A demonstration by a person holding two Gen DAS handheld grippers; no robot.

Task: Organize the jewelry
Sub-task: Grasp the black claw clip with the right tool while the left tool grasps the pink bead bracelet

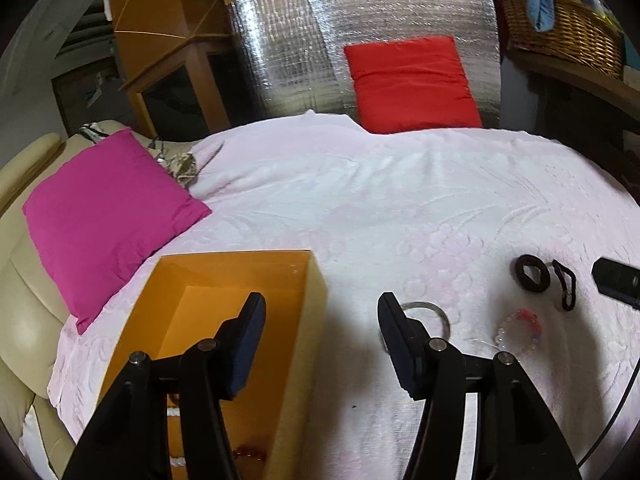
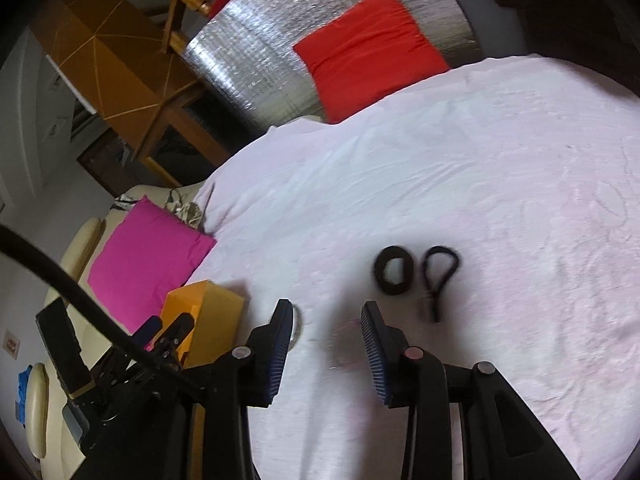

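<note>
An open orange box [image 1: 224, 280] sits on the pale pink bedspread [image 1: 400, 200]; red beads [image 1: 252, 453] lie inside it near the front. My left gripper [image 1: 322, 312] is open and empty, its left finger over the box, its right finger beside a silver bangle [image 1: 434, 312]. A clear and red bead bracelet [image 1: 520, 326], a thick black hair band [image 1: 530, 273] and a thin black loop [image 1: 564, 284] lie to the right. My right gripper [image 2: 326, 320] is open and empty, just short of the hair band [image 2: 394, 270] and the loop [image 2: 440, 272]. The box [image 2: 216, 312] and bangle [image 2: 297, 326] show to its left.
A magenta cushion [image 1: 108, 216] lies left of the box on a cream sofa [image 1: 24, 320]. A red cushion [image 1: 412, 80] leans on a silver foil panel [image 1: 288, 40] at the back. A wicker basket [image 1: 568, 36] stands at the back right. The left gripper [image 2: 160, 332] shows in the right wrist view.
</note>
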